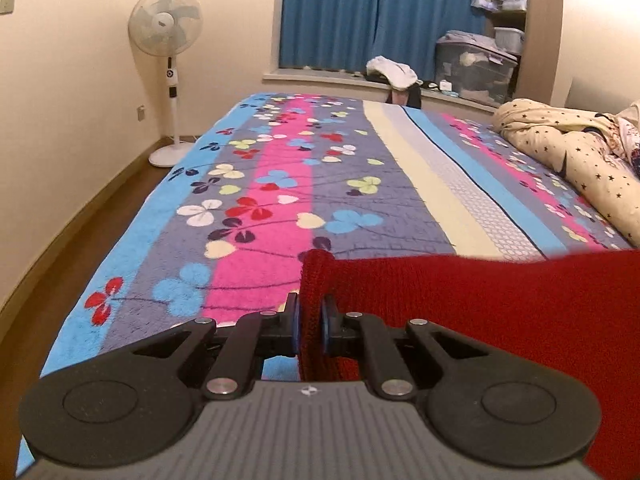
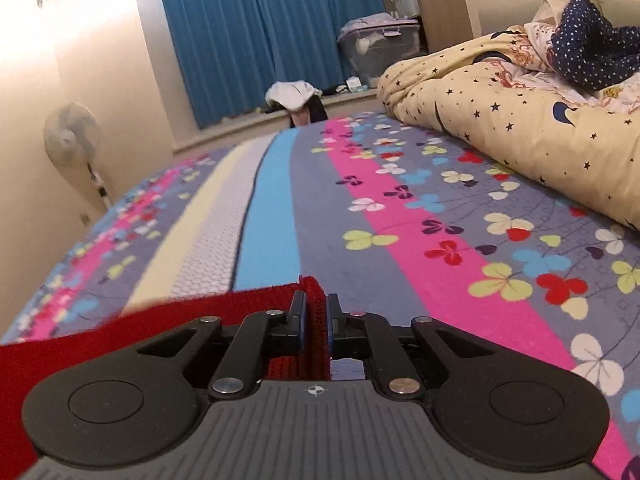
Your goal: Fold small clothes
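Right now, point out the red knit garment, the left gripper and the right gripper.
red knit garment [image 1: 500, 300], left wrist view, its stretched middle.
left gripper [image 1: 310, 316], left wrist view, between fingertips.
right gripper [image 2: 316, 312], right wrist view, between fingertips.

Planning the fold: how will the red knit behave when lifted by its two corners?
The red knit, pinched by the left gripper and right gripper, looks floppy; it probably sags between them. Its coarse ribbing suggests little slipping.
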`<state>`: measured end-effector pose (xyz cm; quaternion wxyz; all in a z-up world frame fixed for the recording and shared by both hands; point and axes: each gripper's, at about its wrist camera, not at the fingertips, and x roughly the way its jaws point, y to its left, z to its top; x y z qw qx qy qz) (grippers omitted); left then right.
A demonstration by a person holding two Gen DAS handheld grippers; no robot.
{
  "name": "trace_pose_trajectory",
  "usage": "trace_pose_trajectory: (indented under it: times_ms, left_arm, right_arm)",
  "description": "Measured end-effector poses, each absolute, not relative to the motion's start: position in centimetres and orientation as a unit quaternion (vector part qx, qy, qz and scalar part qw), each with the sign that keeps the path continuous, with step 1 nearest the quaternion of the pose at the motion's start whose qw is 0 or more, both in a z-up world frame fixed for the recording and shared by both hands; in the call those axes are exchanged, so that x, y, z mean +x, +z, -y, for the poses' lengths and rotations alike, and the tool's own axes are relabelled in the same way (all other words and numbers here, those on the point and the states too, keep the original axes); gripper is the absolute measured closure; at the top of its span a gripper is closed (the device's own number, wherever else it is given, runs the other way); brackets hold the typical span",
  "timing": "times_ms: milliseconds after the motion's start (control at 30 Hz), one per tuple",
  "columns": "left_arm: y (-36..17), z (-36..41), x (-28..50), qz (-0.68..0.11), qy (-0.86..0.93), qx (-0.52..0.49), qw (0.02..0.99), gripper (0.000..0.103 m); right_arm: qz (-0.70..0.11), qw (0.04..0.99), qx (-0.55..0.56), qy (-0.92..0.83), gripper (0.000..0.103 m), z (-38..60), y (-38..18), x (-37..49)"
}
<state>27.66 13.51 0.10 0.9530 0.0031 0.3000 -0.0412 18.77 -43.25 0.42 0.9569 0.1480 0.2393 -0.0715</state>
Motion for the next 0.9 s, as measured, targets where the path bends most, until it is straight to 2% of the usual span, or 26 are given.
trace_pose_trajectory:
  times_ms: [133,233,300,367,433,533,600,733,900]
  left_arm:
    - [-1.8,-12.9,29.1,-0.322,-0.021,0.023,0.946,0.092]
    - [-5.0,-13.1,30.9,-0.405,-0.01,0.034,0.914,0.091]
    - [-5.7,-12.9,31.0,-0.411,-0.011,0.043,0.91,0.091]
    - [-5.7,-12.6,30.8,-0.405,-0.01,0.059,0.913,0.091]
    - [-5.4,-12.7,30.4,-0.399,-0.01,0.053,0.915,0.091]
    - [-4.3,-13.4,29.3,-0.398,-0.012,0.023,0.917,0.084]
    - [-2.7,-14.2,27.9,-0.393,-0.021,-0.012,0.919,0.083]
    - [0.9,-15.7,23.9,-0.4,-0.053,-0.085,0.911,0.067]
    - [1.1,-17.0,18.1,-0.439,-0.087,-0.136,0.884,0.055]
  right_arm:
    - [-0.243,0.958,0.126,-0.081,0.094,42.6,-0.1,19.6]
    - [-0.324,0.937,0.102,-0.079,0.094,42.3,-2.7,21.5]
    - [-0.381,0.919,0.067,-0.075,0.093,41.9,-5.0,22.5]
    - [-0.38,0.92,0.062,-0.071,0.092,41.8,-5.2,22.6]
    - [-0.375,0.92,0.08,-0.078,0.082,42.3,-4.6,22.4]
    - [-0.359,0.921,0.121,-0.094,0.077,43.7,-3.4,21.1]
    - [-0.346,0.919,0.163,-0.093,0.075,45.0,-2.3,19.6]
    - [-0.348,0.91,0.216,-0.063,0.067,46.0,-0.1,15.7]
    - [-0.378,0.898,0.225,-0.018,0.053,45.0,1.1,10.7]
